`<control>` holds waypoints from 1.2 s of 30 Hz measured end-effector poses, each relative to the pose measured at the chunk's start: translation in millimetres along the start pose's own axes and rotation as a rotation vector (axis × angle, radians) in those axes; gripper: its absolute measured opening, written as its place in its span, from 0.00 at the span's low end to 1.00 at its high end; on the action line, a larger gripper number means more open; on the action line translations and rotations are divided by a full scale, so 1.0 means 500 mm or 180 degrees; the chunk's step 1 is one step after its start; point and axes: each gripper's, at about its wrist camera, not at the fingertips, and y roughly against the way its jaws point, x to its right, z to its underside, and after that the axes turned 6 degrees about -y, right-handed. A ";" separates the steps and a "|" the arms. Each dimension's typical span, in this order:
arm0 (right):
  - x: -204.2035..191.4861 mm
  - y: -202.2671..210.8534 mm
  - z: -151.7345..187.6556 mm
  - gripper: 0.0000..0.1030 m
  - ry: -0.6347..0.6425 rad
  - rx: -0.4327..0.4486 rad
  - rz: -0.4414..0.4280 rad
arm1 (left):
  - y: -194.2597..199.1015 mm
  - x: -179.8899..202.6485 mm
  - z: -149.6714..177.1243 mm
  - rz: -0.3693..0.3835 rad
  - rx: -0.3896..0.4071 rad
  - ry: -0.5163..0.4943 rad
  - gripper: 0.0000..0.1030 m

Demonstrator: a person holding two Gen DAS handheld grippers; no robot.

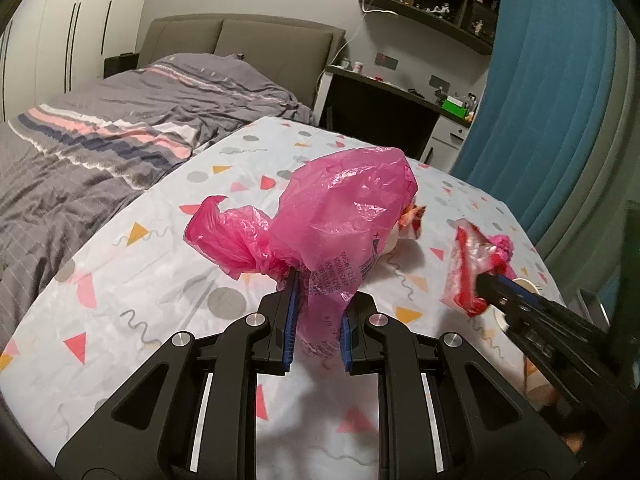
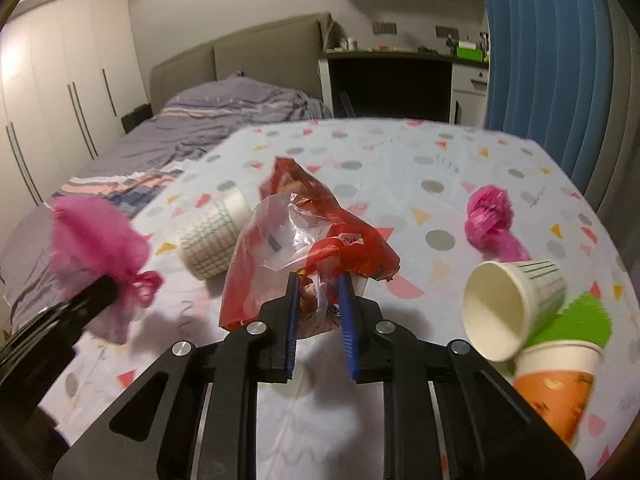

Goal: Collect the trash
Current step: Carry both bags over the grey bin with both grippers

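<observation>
The left gripper (image 1: 318, 300) pinches the pink plastic bag (image 1: 340, 216) above the surface (image 1: 160, 280). The right gripper (image 2: 318, 304) pinches a red wrapper (image 2: 312, 236). Thin film may slip; 2 paper cups (image 2: 516, 304) lie near the right edge.

Both the left gripper (image 1: 318, 300) and the right gripper (image 2: 318, 300) were built black, with blue pads (image 1: 292, 312) and silver screws (image 1: 255, 319).
</observation>
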 end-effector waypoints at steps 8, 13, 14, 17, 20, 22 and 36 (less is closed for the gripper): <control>0.034 0.113 0.014 0.20 0.0016 0.0222 -0.0061 | 0.042 0.049 -0.002 0.0027 0.0074 -0.0126 0.16; 0.077 0.177 0.022 0.20 0.0014 0.0357 0.0020 | 0.065 0.091 -0.001 0.0097 0.0116 -0.0229 0.16; 0.086 0.187 0.023 0.20 0.0008 0.0381 0.0039 | 0.070 0.101 -0.001 0.0117 0.0125 -0.0255 0.16; 0.119 0.221 0.026 0.20 -0.0038 0.0463 0.0102 | 0.082 0.136 -0.001 0.0176 0.0147 -0.0344 0.16; 0.145 0.251 0.030 0.20 -0.0088 0.0529 0.0149 | 0.091 0.174 0.000 0.0244 0.0153 -0.0433 0.16; 0.164 0.267 0.034 0.20 -0.0113 0.0569 0.0176 | 0.096 0.203 0.003 0.0284 0.0158 -0.0501 0.16; 0.345 0.364 0.046 0.20 -0.0448 0.0846 0.0496 | 0.098 0.421 0.009 0.0732 0.0121 -0.0926 0.16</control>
